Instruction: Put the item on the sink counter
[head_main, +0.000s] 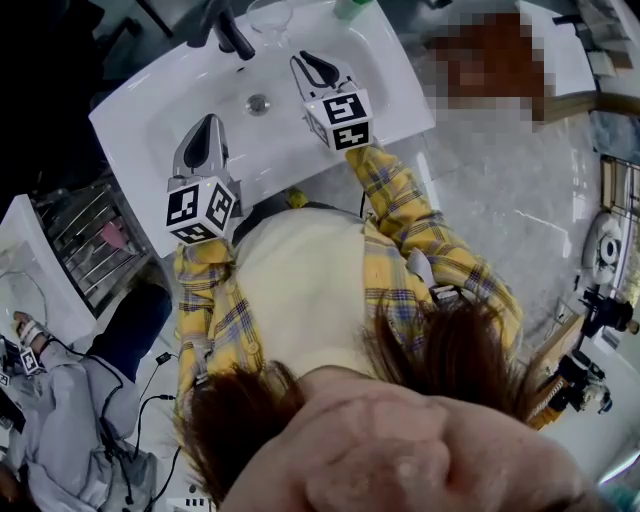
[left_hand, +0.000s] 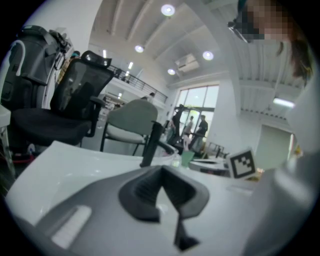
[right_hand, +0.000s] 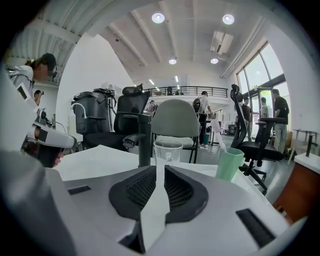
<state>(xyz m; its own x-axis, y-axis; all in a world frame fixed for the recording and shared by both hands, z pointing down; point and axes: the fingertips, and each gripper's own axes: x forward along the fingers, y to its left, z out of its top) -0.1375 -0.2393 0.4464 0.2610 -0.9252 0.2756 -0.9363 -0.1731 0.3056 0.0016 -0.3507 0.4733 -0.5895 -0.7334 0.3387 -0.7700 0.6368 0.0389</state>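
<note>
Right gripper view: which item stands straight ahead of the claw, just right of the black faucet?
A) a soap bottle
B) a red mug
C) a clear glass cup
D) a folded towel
C: a clear glass cup stands on the sink counter beside the black faucet, in line with the right claw and its narrow gap.

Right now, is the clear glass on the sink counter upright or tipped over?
Upright: in the right gripper view the clear glass shows its open rim level on top, beside the faucet.
</note>
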